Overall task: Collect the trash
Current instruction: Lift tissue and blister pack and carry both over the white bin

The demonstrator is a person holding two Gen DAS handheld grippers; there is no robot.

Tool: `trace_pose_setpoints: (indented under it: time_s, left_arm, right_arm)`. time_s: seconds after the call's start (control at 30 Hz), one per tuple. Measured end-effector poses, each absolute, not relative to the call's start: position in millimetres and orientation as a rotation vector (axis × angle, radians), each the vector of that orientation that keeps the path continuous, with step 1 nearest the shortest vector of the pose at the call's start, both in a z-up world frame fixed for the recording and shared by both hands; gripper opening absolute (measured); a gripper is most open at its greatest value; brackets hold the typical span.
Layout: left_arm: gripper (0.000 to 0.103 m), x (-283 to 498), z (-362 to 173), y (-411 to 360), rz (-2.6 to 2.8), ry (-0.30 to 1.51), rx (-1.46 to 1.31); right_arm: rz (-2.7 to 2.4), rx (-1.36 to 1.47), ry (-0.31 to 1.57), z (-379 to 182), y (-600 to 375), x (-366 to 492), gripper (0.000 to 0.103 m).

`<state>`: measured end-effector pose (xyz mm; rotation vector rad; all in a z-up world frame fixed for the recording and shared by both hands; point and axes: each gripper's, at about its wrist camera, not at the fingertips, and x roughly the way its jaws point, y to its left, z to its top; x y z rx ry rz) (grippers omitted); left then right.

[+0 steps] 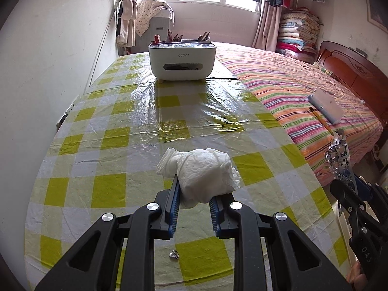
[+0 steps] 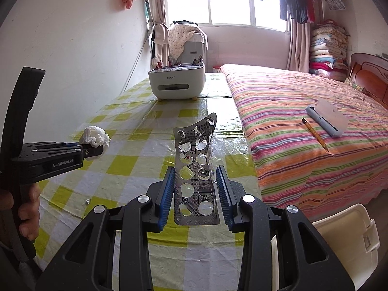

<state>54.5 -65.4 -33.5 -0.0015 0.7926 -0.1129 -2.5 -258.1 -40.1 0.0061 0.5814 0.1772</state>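
Left gripper [image 1: 194, 194] clamping crumpled tissue [image 1: 203, 172]; right gripper [image 2: 195, 191] gripping emptied blister pack [image 2: 195, 169]. Foil scrap [image 1: 174, 255] at 6 o'clock waiting; bin [image 2: 346, 242] at 4 o'clock unfilled.

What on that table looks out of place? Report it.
One stray foil scrap lies loose on the checked tablecloth, near the front edge. It looks like litter not yet collected. Nothing else stands out.

A table [image 1: 135, 121] in a yellow-checked plastic cloth carries a white organizer box [image 1: 182, 60] and a small foil scrap [image 1: 174, 255].
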Motion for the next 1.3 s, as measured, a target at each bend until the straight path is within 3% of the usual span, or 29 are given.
trace_pose_setpoints:
  time_s: [1.3]
  left_arm:
    - [0.022,-1,-25,-214,-0.481,0.805,0.105]
  right_arm:
    - [-0.193,0.230,0.518,-43,-371,-55,0.034]
